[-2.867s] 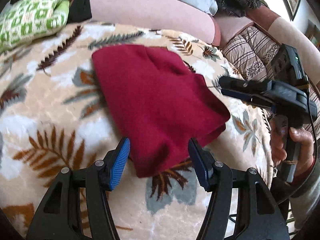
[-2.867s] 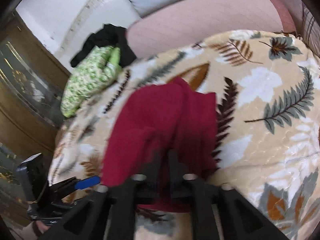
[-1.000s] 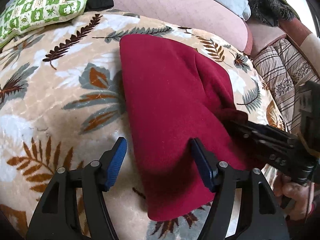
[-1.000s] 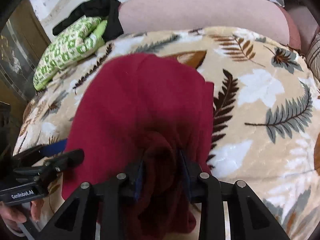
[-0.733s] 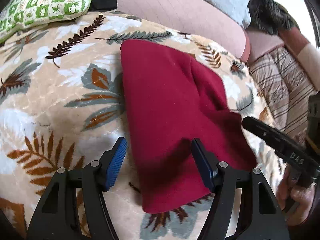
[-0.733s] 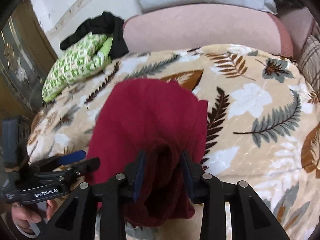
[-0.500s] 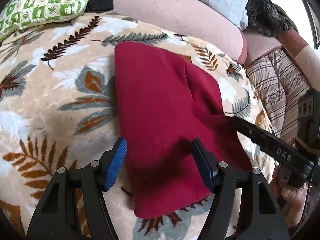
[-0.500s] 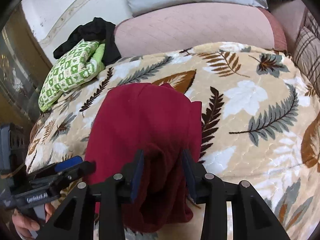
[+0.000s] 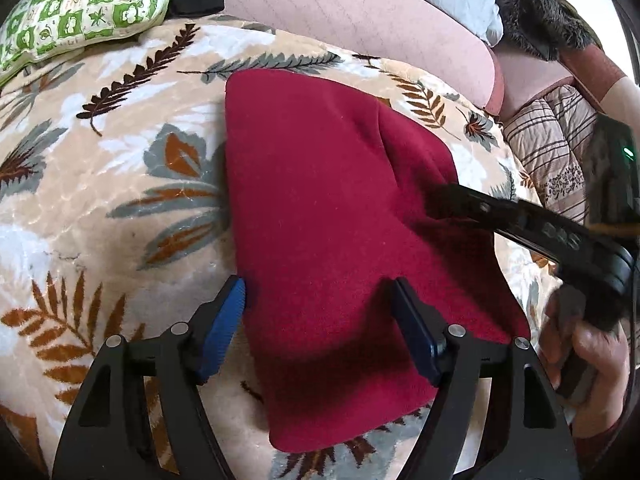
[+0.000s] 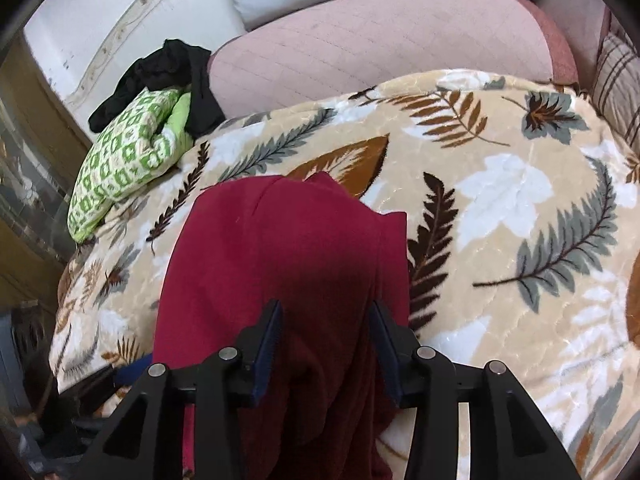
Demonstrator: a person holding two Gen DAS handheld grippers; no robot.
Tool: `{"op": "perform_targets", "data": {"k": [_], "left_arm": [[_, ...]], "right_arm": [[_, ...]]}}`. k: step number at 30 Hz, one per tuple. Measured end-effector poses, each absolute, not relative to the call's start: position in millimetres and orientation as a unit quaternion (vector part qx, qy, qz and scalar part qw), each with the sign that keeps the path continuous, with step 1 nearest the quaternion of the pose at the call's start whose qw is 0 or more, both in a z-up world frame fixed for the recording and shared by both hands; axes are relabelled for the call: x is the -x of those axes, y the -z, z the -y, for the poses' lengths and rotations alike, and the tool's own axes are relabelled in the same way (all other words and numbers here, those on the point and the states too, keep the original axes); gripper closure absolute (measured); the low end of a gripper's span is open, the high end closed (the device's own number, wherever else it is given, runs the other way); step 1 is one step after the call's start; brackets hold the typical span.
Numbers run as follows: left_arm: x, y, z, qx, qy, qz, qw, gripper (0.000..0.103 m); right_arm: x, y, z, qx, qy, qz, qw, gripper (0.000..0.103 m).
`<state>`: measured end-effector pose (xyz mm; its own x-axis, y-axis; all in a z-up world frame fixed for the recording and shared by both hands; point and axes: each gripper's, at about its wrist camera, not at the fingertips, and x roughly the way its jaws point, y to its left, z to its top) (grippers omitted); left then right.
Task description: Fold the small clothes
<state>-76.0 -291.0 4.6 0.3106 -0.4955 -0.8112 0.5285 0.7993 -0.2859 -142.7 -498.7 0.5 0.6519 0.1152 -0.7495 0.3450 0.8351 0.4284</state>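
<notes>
A dark red garment (image 9: 328, 216) lies folded on the leaf-print blanket (image 9: 100, 184); it also shows in the right wrist view (image 10: 280, 264). My left gripper (image 9: 320, 312) is open, its blue-padded fingers straddling the garment's near part just above the cloth. My right gripper (image 10: 326, 332) is open over the garment's right side, the fingers apart with cloth between them but not pinched. The right gripper's fingers (image 9: 480, 208) reach in from the right in the left wrist view, resting on the cloth.
A green patterned cushion (image 9: 80, 4) and black clothing (image 10: 172, 72) lie at the far left. A pink sofa back (image 10: 380, 28) runs behind the blanket. A striped cushion (image 9: 556, 140) is at the right. A wooden cabinet (image 10: 24, 184) stands left.
My right gripper has opened and let go of the red cloth it had pinched, laying that part down. The left gripper stayed open and shifted slightly over the garment.
</notes>
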Motion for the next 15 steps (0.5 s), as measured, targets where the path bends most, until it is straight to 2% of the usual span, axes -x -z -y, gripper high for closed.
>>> {"op": "perform_targets", "data": {"k": [3,5,7,12,15], "left_arm": [[77.1,-2.9,291.7,-0.020,0.316,-0.495,0.809,0.028],[77.5,-3.3,293.2,-0.021,0.318,-0.494,0.809,0.027],[78.1,-3.4,295.1,-0.021,0.318,-0.492,0.811,0.026],[81.2,-9.1,297.6,-0.027,0.317,-0.494,0.809,0.025],[82.7,-19.0,294.1,-0.020,0.322,-0.485,0.813,0.025]], "right_arm": [[127.8,10.8,503.8,-0.290,0.054,-0.422,0.857,0.063],[122.7,12.1,503.9,-0.284,0.051,-0.422,0.860,0.076],[121.3,4.6,503.1,-0.264,0.051,-0.410,0.872,0.085],[107.0,13.4,504.1,-0.228,0.072,-0.421,0.875,0.086],[117.2,-0.1,505.8,-0.234,0.064,-0.415,0.877,0.085]]}}
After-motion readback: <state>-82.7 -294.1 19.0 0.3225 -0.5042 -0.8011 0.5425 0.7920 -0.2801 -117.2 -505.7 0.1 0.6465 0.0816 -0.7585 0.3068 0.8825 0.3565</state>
